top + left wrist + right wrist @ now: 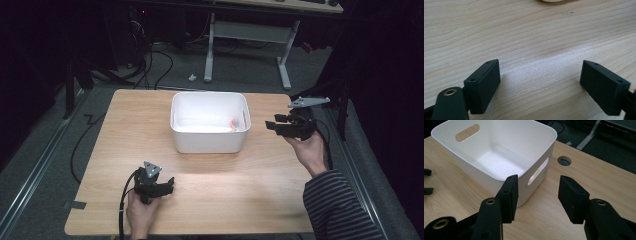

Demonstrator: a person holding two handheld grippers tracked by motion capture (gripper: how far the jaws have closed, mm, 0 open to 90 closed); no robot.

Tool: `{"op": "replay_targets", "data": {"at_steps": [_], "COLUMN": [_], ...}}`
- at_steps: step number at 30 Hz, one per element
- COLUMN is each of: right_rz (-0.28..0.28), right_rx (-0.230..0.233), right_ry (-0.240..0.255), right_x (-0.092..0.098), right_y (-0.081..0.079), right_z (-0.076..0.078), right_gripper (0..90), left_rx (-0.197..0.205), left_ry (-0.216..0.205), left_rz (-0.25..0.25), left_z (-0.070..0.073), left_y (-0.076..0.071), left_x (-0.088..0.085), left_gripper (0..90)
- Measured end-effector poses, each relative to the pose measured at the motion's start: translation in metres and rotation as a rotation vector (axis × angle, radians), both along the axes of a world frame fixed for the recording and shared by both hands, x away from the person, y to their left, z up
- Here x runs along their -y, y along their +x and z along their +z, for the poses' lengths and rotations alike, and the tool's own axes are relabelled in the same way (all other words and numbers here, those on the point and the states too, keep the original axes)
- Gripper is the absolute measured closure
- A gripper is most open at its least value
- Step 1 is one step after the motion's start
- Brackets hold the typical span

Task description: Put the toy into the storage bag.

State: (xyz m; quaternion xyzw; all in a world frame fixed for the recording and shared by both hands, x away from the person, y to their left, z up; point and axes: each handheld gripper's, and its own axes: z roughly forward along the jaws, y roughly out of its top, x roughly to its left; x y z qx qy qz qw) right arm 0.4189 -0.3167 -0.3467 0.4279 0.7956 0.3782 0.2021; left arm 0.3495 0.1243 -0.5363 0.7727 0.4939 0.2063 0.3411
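Observation:
A white plastic bin (207,142) with handle slots stands at the middle of the wooden table (235,190). A small orange thing (233,124) lies inside at its right end and glows through the near slot (537,173). My right gripper (273,122) is held just right of the bin, open, pointing at the bin's wall (486,176), with nothing between its jaws (537,178). My left gripper (169,184) sits low near the table's front left, open wide over bare wood (540,63).
A round cable hole (564,160) is cut in the table beyond the bin's corner. A white desk frame (247,30) and cables on the floor lie past the table's far edge. A striped sleeve (335,205) comes in at the lower right.

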Motion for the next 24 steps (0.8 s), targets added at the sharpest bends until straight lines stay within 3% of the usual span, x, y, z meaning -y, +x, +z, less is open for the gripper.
{"op": "replay_targets", "data": {"at_steps": [13,24], "right_rz": [-0.064,-0.053], "right_rx": [0.015,0.030], "right_ry": [0.053,0.072], "right_x": [0.038,0.046], "right_y": [-0.028,-0.048], "right_z": [-0.008,-0.020], "right_gripper": [48.6,47.2], "left_rx": [0.000,0.000], "left_ry": [0.001,0.001], "left_rz": [0.001,0.000], "left_z": [0.000,0.000], "left_y": [0.000,0.000], "left_x": [0.000,0.000], "left_gripper": [16.8,16.9]}}
